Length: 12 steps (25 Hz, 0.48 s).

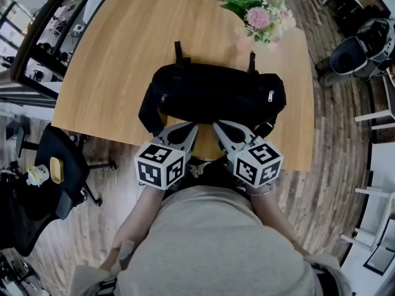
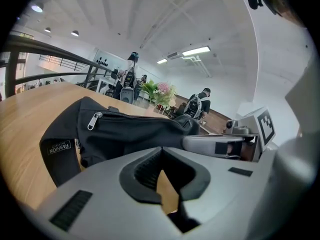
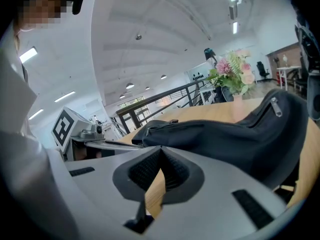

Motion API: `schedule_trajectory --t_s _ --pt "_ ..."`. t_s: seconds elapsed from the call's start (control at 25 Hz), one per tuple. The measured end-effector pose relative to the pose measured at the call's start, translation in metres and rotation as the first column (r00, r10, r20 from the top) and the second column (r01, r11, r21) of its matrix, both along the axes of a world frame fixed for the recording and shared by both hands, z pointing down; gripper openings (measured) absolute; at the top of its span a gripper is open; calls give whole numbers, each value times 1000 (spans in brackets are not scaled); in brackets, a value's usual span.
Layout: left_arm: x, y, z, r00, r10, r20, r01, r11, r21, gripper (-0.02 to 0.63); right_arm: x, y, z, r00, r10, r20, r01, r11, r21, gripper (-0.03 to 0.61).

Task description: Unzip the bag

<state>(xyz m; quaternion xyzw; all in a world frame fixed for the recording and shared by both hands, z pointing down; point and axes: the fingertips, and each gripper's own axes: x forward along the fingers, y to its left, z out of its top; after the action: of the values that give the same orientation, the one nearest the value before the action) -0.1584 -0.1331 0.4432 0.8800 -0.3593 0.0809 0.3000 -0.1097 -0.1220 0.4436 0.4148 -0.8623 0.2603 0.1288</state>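
black bag (image 1: 216,94) lies lengthwise across the wooden table (image 1: 117,54), close to its 6 o'clock edge. zip looks closed, w/ a silver pull (image 1: 271,95) at the 3 o'clock end. left gripper (image 1: 189,127) & right gripper (image 1: 217,126) sit side by side at the bag's 6 o'clock side, tips pointing to 12. both have jaws pressed together, nothing btwn them. pink flowers (image 1: 264,18) stand at the bag's 1 o'clock.
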Motion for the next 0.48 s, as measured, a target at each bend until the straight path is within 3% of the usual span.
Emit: schedule_trajectory --t_s 0.48 --pt "-12 3 -4 1000 -29 -3 29 1000 9 18 -19 3 -2 999 -50 -1 50 999 6 6"
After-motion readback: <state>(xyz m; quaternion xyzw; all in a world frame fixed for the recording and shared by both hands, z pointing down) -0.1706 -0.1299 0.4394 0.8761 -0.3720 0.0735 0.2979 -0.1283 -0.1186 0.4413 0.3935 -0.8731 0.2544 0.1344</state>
